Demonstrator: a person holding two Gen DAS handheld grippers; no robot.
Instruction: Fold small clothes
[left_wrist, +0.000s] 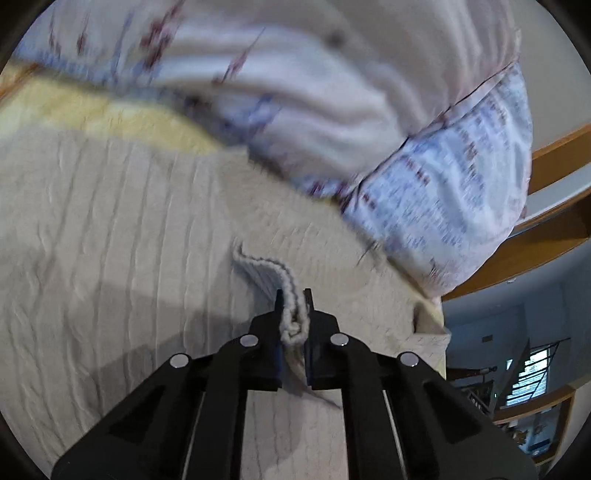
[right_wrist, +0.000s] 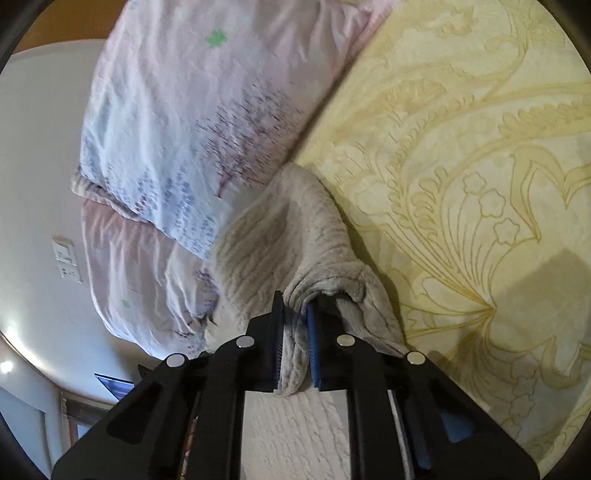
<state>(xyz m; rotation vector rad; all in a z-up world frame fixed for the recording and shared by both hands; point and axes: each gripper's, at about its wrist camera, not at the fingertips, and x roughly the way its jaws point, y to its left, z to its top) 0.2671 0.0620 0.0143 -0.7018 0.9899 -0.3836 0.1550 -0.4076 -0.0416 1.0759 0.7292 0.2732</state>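
A pale beige ribbed knit garment (left_wrist: 122, 229) lies spread on the bed in the left wrist view. My left gripper (left_wrist: 294, 295) is shut on its rolled hem edge (left_wrist: 291, 295), which runs up between the black fingers. In the right wrist view the same knit garment (right_wrist: 280, 236) is bunched and lifted into a ridge. My right gripper (right_wrist: 295, 306) is shut on a thick fold of it, with cloth hanging down between the blue pads (right_wrist: 316, 347).
A pink-and-blue printed quilt (left_wrist: 424, 184) is heaped behind the garment, and the quilt (right_wrist: 177, 140) fills the left of the right wrist view. A yellow floral bedsheet (right_wrist: 480, 166) covers the mattress. A wooden bed frame (left_wrist: 554, 155) and a stair rail (left_wrist: 524, 373) lie at the right.
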